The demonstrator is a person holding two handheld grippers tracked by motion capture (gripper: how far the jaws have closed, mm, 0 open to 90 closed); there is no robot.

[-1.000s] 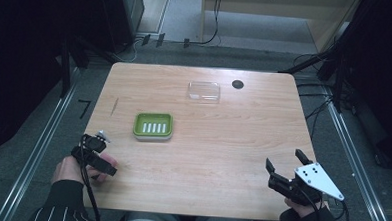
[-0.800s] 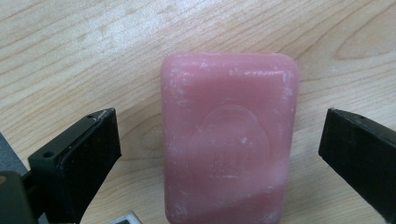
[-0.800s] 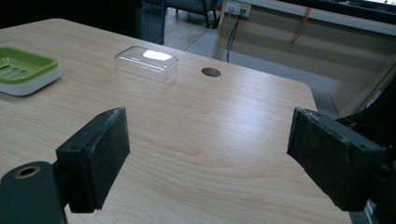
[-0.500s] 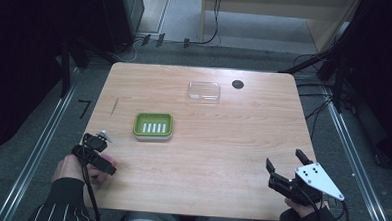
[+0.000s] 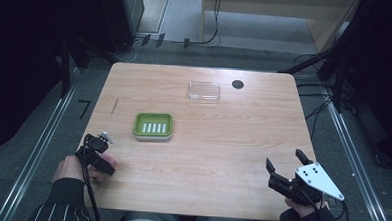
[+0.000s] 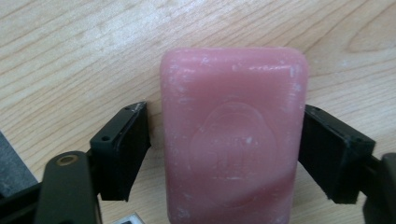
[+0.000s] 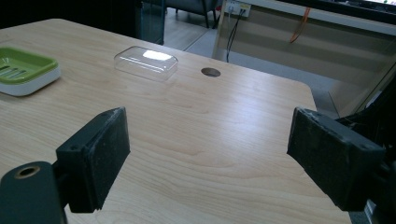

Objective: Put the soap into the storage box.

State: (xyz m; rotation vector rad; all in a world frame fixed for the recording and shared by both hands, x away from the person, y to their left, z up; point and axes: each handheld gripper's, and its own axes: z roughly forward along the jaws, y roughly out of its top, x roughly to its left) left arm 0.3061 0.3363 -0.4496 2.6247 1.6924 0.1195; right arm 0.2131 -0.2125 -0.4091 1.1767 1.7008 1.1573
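Soap bar (image 6: pixel 233 140): one, pink, rigid, probably slick; take hold across its long sides.

High view: the left gripper (image 5: pixel 98 154) sits at the table (image 5: pixel 222 141) near-left edge; one green soap dish (image 5: pixel 153 125); one clear lid (image 5: pixel 204 91) farther off.

Left gripper view: jaws flank the bar, right touching, left just beside.

Right gripper view: the right gripper (image 7: pixel 210 154) is spread wide, empty.
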